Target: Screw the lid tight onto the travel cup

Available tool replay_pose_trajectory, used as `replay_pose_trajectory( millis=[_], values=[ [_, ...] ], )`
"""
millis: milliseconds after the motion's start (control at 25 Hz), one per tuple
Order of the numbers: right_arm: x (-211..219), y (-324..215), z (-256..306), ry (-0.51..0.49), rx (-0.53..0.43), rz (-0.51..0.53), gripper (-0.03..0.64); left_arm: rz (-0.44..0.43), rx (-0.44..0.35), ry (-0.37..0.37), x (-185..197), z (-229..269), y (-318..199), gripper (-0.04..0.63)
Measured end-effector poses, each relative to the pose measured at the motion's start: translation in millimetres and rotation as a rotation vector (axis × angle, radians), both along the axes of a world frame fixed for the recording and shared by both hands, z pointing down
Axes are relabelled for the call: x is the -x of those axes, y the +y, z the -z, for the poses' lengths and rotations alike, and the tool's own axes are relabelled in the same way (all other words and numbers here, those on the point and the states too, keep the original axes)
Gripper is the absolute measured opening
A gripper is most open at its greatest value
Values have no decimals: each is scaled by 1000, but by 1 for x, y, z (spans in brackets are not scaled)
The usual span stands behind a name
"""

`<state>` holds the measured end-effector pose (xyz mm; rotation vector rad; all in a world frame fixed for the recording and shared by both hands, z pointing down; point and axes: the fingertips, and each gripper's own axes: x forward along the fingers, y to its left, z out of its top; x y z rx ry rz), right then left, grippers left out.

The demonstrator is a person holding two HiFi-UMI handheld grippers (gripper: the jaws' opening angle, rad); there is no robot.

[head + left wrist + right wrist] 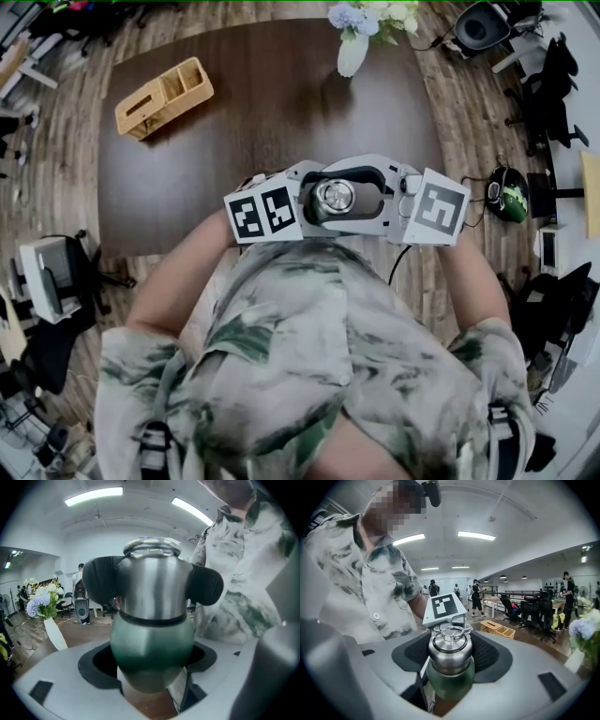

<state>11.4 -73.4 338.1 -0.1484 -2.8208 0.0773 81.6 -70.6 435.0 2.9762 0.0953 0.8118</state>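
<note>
The travel cup [333, 198] has a green body [152, 653] and a steel lid [451, 649] with a ring on top. It is held upright in the air close to the person's chest, over the near edge of the dark table [272, 112]. My left gripper [152, 667] is shut on the green body. My right gripper [451, 654] comes from the other side and is shut on the lid, its black pads [206, 585] pressing both sides of the steel. In the head view the left gripper [314, 208] and the right gripper [364, 195] meet around the cup.
A wooden organiser box [164, 97] lies at the table's far left. A white vase with flowers [354, 42] stands at its far edge. Office chairs [553, 84] and bags stand on the wooden floor to the right. Several people stand far back [477, 597].
</note>
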Motion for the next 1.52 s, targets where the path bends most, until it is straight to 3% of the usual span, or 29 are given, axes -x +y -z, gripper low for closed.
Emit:
replay_pose_trajectory(
  millis=[520, 840, 1240, 1520],
  values=[
    [4, -14, -4, -12, 4, -126, 276, 96, 13, 6, 4, -3, -13, 394],
    [1, -9, 1, -17, 4, -65, 284, 56, 38, 34, 5, 2, -5, 394],
    [2, 15, 9, 50, 8, 162, 285, -97, 19, 39, 8, 9, 18, 394],
    [-5, 8, 10, 59, -8, 158, 273, -72, 15, 46, 5, 11, 10, 394]
  ],
)
